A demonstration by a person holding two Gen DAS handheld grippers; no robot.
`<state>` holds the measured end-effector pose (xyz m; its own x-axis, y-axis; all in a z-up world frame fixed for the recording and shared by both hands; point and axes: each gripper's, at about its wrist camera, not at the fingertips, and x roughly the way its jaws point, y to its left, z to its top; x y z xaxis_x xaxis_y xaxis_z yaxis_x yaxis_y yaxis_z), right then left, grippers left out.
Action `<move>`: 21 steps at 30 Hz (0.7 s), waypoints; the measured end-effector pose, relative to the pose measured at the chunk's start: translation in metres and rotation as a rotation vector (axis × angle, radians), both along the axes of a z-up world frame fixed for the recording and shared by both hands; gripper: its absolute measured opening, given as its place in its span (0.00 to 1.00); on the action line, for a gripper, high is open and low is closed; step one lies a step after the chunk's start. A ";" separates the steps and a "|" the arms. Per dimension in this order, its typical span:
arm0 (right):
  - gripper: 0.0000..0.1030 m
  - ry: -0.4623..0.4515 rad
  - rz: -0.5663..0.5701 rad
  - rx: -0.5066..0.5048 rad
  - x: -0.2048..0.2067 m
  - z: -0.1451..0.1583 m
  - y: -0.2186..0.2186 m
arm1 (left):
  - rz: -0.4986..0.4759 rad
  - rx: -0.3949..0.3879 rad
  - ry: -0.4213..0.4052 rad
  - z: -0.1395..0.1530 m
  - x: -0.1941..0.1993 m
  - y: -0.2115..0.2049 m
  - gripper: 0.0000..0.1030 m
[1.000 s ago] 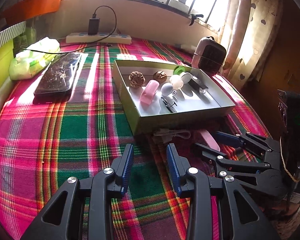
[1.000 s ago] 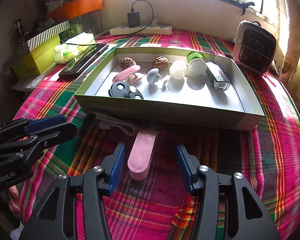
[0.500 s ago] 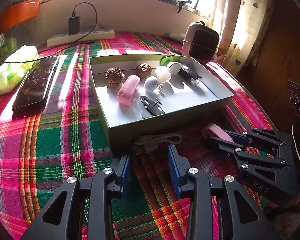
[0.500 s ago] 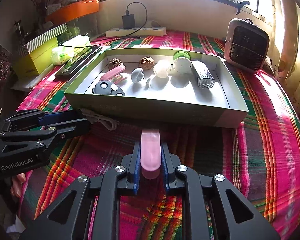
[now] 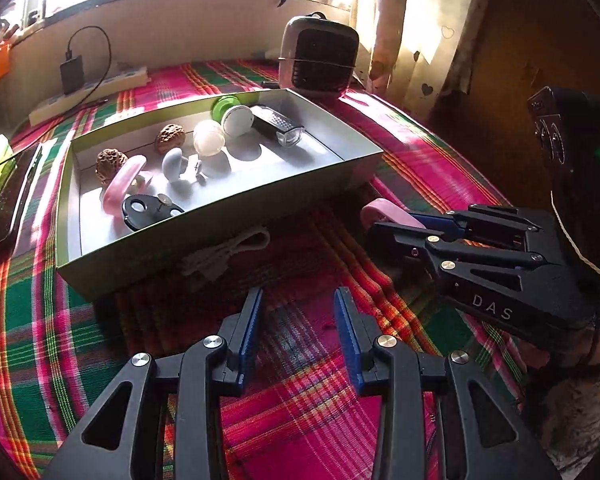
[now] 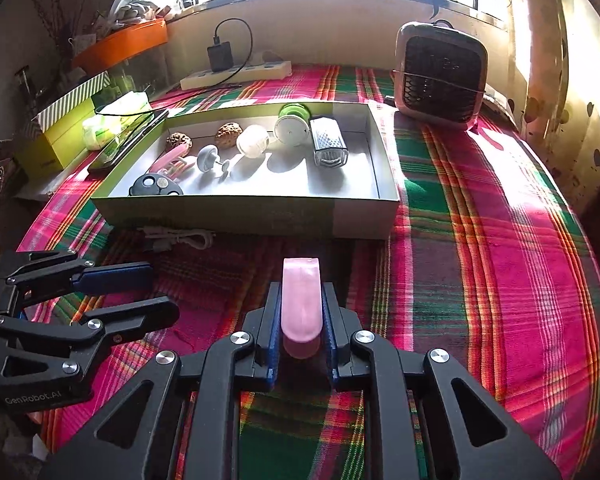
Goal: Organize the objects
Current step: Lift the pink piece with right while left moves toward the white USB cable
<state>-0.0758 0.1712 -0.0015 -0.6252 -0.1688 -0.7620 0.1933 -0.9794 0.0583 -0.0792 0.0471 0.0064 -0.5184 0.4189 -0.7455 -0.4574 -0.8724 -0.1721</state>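
My right gripper [image 6: 301, 292] is shut on a pink oblong case [image 6: 301, 300] and holds it above the plaid cloth, in front of the shallow box [image 6: 260, 216]. The case also shows in the left wrist view [image 5: 384, 212], at the tip of the right gripper [image 5: 396, 220]. My left gripper [image 5: 298, 300] is open and empty, just before a white coiled cable [image 5: 224, 252] that lies against the box's front wall [image 5: 220, 224]. The box holds another pink case [image 5: 122, 184], two walnuts, a black fob, white balls and a small grater [image 6: 328, 144].
A small heater [image 6: 440, 76] stands behind the box at the right. A power strip with a charger [image 6: 236, 72] lies under the window. A phone [image 6: 128, 144], a green packet and a striped box sit at the left. The left gripper [image 6: 116, 292] is at the lower left.
My right gripper closed on the pink case and lifted it off the cloth. My left gripper moved right toward the white cable and stayed open.
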 end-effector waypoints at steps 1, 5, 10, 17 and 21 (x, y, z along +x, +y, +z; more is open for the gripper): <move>0.18 -0.001 -0.003 -0.003 0.000 0.000 0.003 | -0.001 -0.016 0.019 0.002 0.003 0.002 0.32; 0.18 -0.003 0.011 -0.014 0.000 0.000 0.007 | 0.040 -0.059 0.048 0.007 0.007 -0.006 0.32; 0.18 0.002 0.047 -0.018 -0.002 0.000 0.005 | 0.164 -0.043 0.009 0.003 -0.009 -0.029 0.33; 0.18 0.003 0.044 -0.029 -0.007 0.001 0.016 | 0.162 -0.014 0.014 0.000 -0.026 -0.023 0.40; 0.18 -0.003 0.039 -0.035 -0.008 0.000 0.022 | 0.100 -0.017 0.012 -0.001 -0.027 -0.007 0.40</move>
